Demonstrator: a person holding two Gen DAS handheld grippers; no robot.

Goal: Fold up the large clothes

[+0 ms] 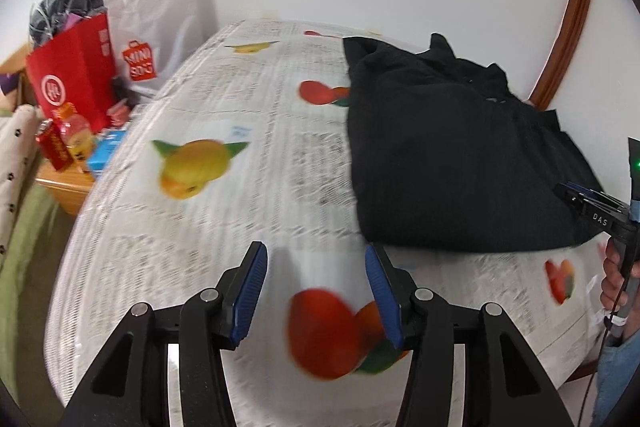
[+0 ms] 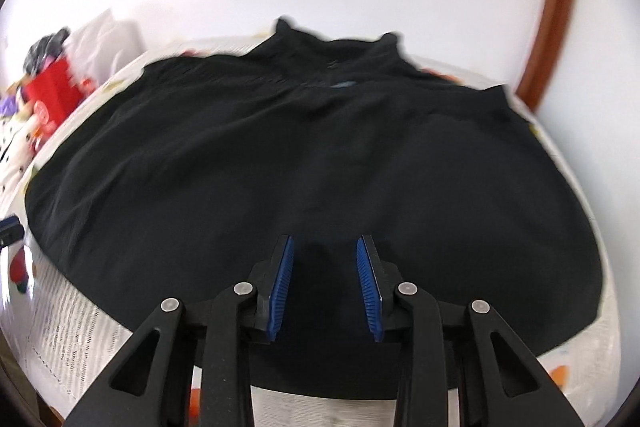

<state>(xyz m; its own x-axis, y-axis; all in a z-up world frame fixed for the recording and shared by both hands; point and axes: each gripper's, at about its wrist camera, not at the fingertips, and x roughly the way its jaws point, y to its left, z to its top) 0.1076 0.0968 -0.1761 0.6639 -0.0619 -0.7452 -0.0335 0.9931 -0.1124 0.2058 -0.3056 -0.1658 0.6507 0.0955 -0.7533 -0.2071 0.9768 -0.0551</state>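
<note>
Left tool [image 1: 316,279] parted, nothing between blue pads, over bare newspaper-print cloth [image 1: 224,99] on counter. Right tool [image 2: 325,271] parted narrower, empty, above near edge of black garment [image 2: 304,155]. Garment spread flat on right side of counter, collar toward far wall. Red bag [image 1: 74,75] and clutter far left.

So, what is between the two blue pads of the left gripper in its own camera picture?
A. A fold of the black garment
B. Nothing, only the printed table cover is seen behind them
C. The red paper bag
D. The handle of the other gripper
B: the left gripper stands open over the fruit-printed table cover, with the black garment lying apart, further to the right.
</note>
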